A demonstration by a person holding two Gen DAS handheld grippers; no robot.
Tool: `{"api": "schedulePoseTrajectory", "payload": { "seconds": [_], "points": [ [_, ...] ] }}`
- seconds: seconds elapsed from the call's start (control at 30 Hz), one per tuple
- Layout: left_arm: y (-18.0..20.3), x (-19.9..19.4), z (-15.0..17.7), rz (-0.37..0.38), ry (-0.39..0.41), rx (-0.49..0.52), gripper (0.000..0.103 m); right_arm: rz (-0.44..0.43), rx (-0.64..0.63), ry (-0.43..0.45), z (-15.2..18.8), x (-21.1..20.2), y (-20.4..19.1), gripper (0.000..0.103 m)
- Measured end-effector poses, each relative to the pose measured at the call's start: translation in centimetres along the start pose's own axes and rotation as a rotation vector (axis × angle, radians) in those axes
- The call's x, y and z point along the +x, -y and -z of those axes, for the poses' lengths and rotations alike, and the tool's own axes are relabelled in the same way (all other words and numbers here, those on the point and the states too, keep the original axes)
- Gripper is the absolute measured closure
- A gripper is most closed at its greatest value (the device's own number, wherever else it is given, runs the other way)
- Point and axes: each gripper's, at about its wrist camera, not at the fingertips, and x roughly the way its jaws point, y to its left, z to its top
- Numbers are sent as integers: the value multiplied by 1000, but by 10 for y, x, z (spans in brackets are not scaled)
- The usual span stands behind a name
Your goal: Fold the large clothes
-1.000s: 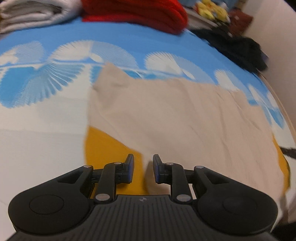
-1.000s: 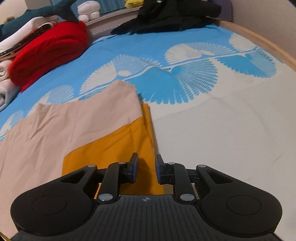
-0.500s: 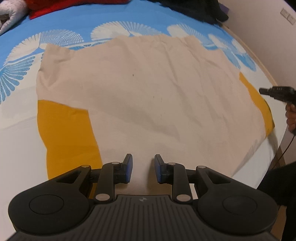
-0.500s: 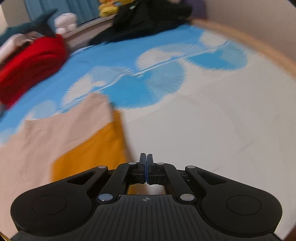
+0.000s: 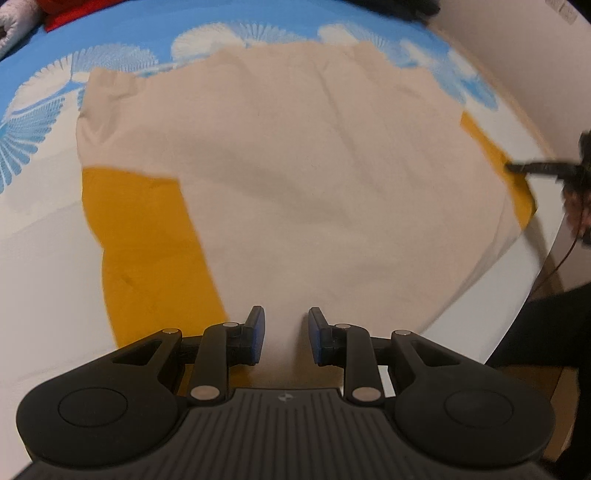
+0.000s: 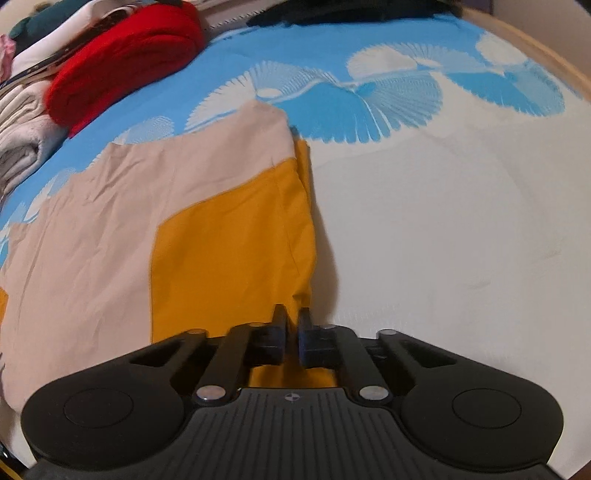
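Observation:
A large beige garment [image 5: 314, 177] with mustard-yellow side panels [image 5: 147, 240] lies spread flat on the bed. My left gripper [image 5: 286, 332] hovers over its near beige edge. The jaws stand apart with only flat cloth under them. In the right wrist view the same garment [image 6: 92, 229] fills the left half, with a yellow panel [image 6: 229, 240] at its right side. My right gripper [image 6: 293, 319] is shut on the outer edge of that yellow panel, which rises up into the pads. The left wrist view shows the right gripper [image 5: 517, 168] and a hand [image 5: 576, 214] at the garment's far right.
The blue-and-white fan-print sheet [image 6: 424, 221] covers the bed. A folded red item [image 6: 125, 55] and a stack of pale folded clothes [image 6: 22, 129] sit at the back left, black clothes [image 6: 351, 11] at the back. The wooden bed rim [image 6: 554, 62] curves along the right.
The left wrist view swung from the garment's left part to its middle near edge, jaws still apart. The right gripper went from open to shut and now pinches the yellow edge.

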Motion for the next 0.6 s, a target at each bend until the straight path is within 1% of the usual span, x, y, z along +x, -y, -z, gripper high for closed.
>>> {"api": "schedulePoseTrajectory", "payload": {
  "seconds": [0.07,0.13,0.2,0.23,0.3,0.33,0.37,0.4,0.43,0.47,0.5,0.57,0.6],
  "points": [
    [-3,9,7,-58,-56,29,77,22,-5,3,-1,-2,-1,100],
    [-6,11,11,-91,-84,29,77,40,-4,-17,1,-2,-2,100],
    [-8,3,11,-94,-71,14,77,68,-36,-24,2,-1,-8,99],
    [-8,-4,11,-91,-54,11,76,78,-48,-14,2,-3,-12,99],
    [-14,-13,15,-88,-29,-13,76,86,-69,25,1,-11,-17,98],
    [-20,-13,18,-101,-35,-36,76,78,-75,50,1,-16,-18,98],
    [-25,-10,22,-127,-57,-56,76,66,-78,72,1,-20,-19,97],
    [-30,-4,27,-167,-96,-67,76,55,-82,85,1,-24,-19,93],
    [-34,3,32,-205,-137,-69,76,54,-90,84,3,-25,-19,93],
    [-36,8,37,-235,-167,-67,76,70,-106,66,5,-23,-19,93],
    [-34,9,40,-254,-172,-54,76,102,-138,29,10,-18,-20,90],
    [-25,0,40,-286,-134,-14,76,193,-245,-83,23,-3,-23,87],
    [-19,-7,39,-304,-101,-4,76,242,-310,-104,30,0,-26,87]
  ]
}}
